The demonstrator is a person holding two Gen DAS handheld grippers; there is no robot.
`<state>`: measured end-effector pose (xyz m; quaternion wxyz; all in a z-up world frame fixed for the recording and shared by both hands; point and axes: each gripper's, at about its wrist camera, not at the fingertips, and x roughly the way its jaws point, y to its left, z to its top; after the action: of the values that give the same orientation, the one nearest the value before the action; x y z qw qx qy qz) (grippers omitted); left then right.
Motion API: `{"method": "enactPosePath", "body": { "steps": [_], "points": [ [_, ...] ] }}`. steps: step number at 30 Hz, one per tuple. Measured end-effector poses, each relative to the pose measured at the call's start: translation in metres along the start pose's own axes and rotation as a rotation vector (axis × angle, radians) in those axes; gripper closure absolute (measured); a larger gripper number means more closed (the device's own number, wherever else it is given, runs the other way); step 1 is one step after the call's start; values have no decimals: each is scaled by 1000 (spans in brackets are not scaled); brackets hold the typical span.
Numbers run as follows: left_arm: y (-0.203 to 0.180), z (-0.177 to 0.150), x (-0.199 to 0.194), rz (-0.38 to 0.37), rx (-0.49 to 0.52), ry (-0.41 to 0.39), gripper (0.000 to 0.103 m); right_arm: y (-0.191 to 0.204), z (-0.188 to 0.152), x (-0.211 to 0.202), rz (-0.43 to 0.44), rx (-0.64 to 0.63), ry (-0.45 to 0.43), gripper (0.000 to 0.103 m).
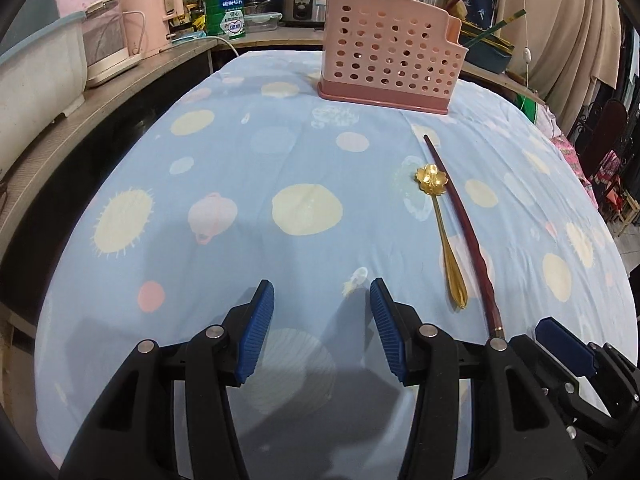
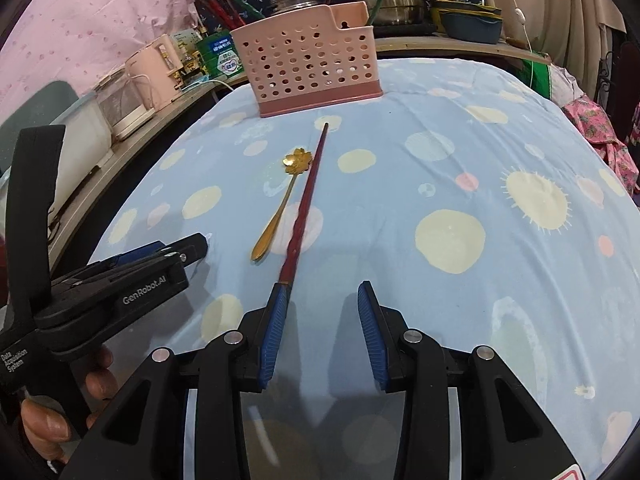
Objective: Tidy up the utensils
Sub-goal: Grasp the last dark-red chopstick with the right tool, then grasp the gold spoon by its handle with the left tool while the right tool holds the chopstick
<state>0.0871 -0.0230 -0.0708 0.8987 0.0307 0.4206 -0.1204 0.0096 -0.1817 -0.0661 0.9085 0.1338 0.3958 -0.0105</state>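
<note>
Chopstick base hidden behind right tongs, spoon beside

Cloth: light blue, cream and pink dots, spiky cream suns.
Basket: pink, perforated, darker rose base.
Spoon: gold, flower-shaped bowl.
Chopstick: dark red.
Tongs: black, ribbed blue pads.

Each hand-held gripper is black plastic with ribbed blue pads and silver screws.
</note>
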Motion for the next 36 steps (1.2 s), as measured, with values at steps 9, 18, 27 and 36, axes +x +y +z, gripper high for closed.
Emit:
{"method": "enactPosePath", "body": {
  "steps": [9, 18, 27, 36],
  "points": [
    [-7, -6, -1, 15, 28, -8, 48, 9, -5, 2, -5, -25, 5, 66],
    [-11, -8, 0, 25, 41, -17, 45, 14, -7, 6, -29, -61, -3, 65],
    [-12, -9, 0, 24, 45, -19, 43, 11, -9, 6, -51, -67, -19, 79],
    [-13, -9, 0, 25, 46, -19, 43, 7, -9, 6, -67, -67, -26, 95]
  ]
}}
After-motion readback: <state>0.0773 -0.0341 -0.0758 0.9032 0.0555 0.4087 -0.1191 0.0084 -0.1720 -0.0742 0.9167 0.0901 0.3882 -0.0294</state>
